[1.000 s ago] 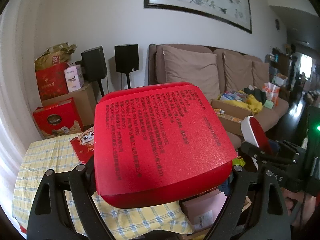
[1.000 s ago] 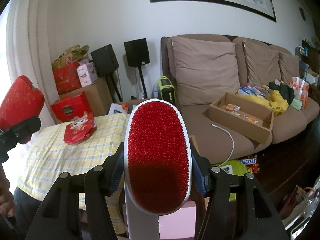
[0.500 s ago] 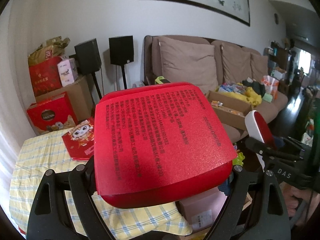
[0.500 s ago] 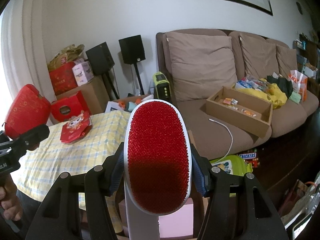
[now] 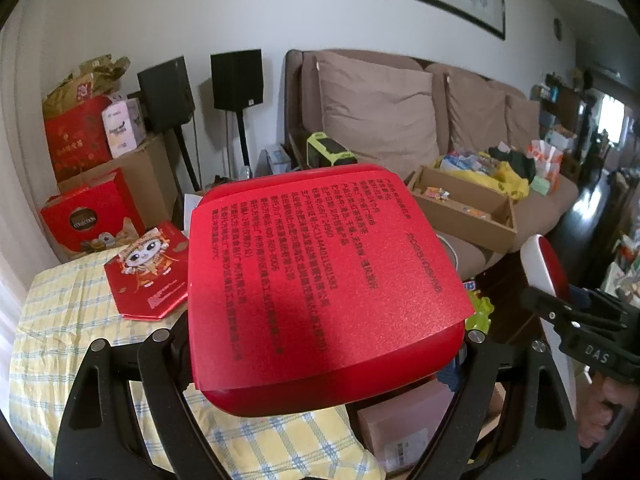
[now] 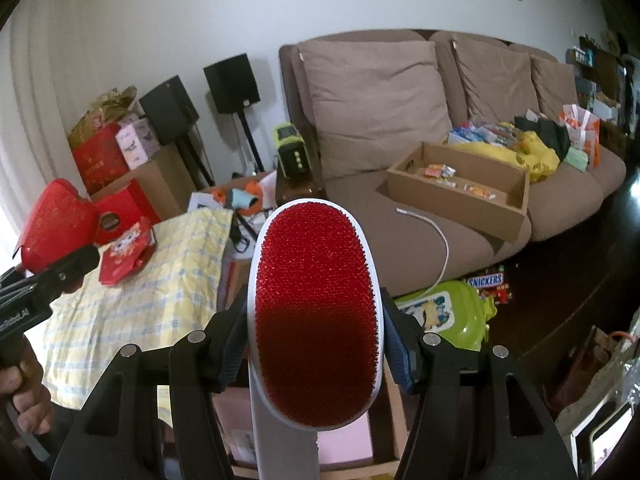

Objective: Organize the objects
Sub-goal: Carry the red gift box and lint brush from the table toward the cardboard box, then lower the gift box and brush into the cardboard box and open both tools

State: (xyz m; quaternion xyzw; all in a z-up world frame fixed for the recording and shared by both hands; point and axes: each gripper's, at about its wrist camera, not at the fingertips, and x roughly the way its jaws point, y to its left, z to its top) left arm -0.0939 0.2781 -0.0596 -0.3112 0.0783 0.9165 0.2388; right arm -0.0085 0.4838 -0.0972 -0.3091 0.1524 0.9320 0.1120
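Observation:
My left gripper (image 5: pixel 320 336) is shut on a red box (image 5: pixel 320 280) with black printed text, held in the air above the near edge of a table with a yellow checked cloth (image 5: pixel 80 320). The box also shows in the right wrist view (image 6: pixel 56 224) at the far left. My right gripper (image 6: pixel 316 332) is shut on a white lint brush with a red pad (image 6: pixel 316 320), held upright; it shows in the left wrist view (image 5: pixel 544 264) at the right. A red packet with a cartoon figure (image 5: pixel 148 276) lies on the cloth.
A brown sofa (image 6: pixel 400 120) carries a cardboard tray of snacks (image 6: pixel 460 184) and clutter. Red gift boxes (image 5: pixel 84 216), cardboard boxes and two black speakers (image 5: pixel 236 80) stand behind the table. A green case (image 6: pixel 448 312) lies on the floor, a pink box (image 5: pixel 400 432) beside the table.
Both grippers have moved down and forward towards the table, so the table and sofa look nearer. Both still hold their objects.

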